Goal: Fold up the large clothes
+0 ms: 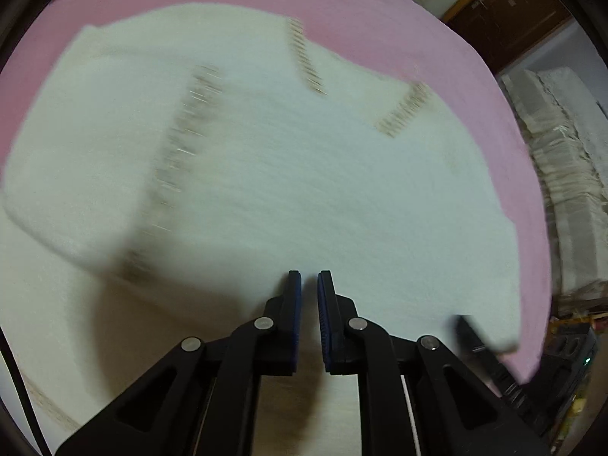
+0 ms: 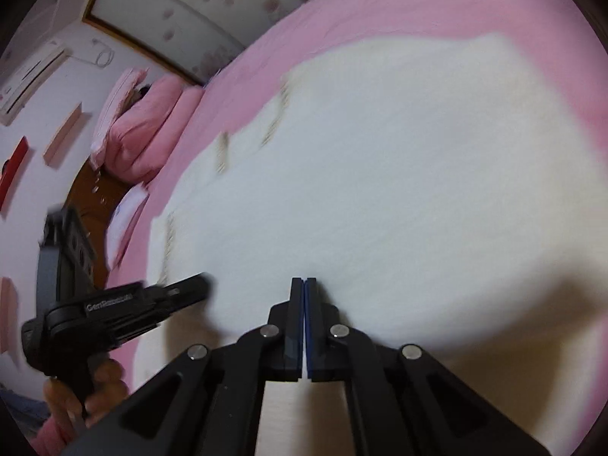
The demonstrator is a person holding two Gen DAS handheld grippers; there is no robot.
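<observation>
Our left gripper (image 1: 309, 279) points steeply down over the cloth with its blue-faced pads drawn almost together, only a thin slit between them; we see nothing clamped in that slit, and the tips stand over the white fabric without our being able to tell whether they touch it. Our right gripper (image 2: 304, 285) has its pads pressed flat against each other, and no fold of cloth shows between them either. In the right wrist view the left gripper appears again at the lower left, black and blurred, with the person's hand (image 2: 81, 389) wrapped round its handle. In the left wrist view a dark blurred piece of the right gripper shows at the lower right edge of the garment.

Below both tools lies the white knitted garment (image 1: 288, 190), spread wide over the pink bedsheet (image 1: 380, 26). Tan ribbed bands (image 1: 306, 57) run across its far part, and a sleeve-like flap is folded over on the left side. The picture is smeared by motion, so finer detail of the knit is lost.

Further out, pink pillows (image 2: 140, 129) are piled at the head of the bed beside a brown wooden headboard (image 2: 95, 186). A wall air conditioner (image 2: 28, 76) hangs on the white wall. A dark wooden cabinet (image 1: 509, 15) stands past the far edge of the bed.
</observation>
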